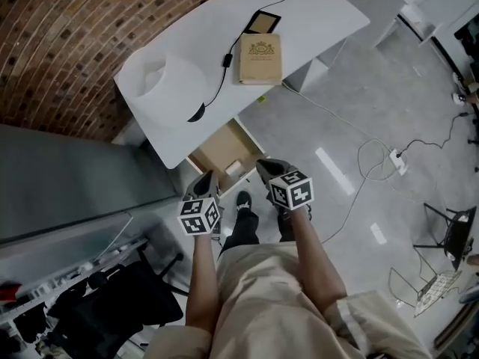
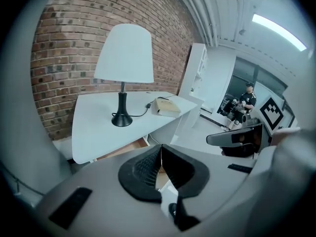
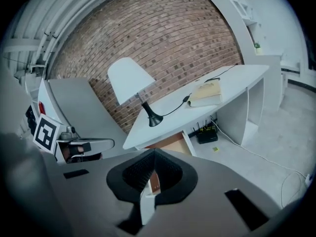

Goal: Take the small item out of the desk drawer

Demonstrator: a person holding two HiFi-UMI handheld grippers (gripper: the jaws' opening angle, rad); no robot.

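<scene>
The desk drawer (image 1: 221,149) stands pulled out under the white desk (image 1: 314,21), its wooden inside showing. A small white item (image 1: 234,167) lies near the drawer's front end. My left gripper (image 1: 209,176) hovers just in front of the drawer, jaws shut and empty. My right gripper (image 1: 262,164) hangs beside it to the right, also shut with nothing held. In the left gripper view the left gripper (image 2: 161,149) has its pads touching, with the drawer (image 2: 118,149) ahead. In the right gripper view the right gripper (image 3: 154,154) points toward the drawer (image 3: 173,143).
On the desk stand a white-shaded lamp (image 1: 161,81), a tan book (image 1: 260,58) and a picture frame (image 1: 264,22). A grey cabinet (image 1: 67,178) flanks the desk's left. A black chair (image 1: 127,298) is behind me. A cable and power strip (image 1: 397,159) lie on the floor.
</scene>
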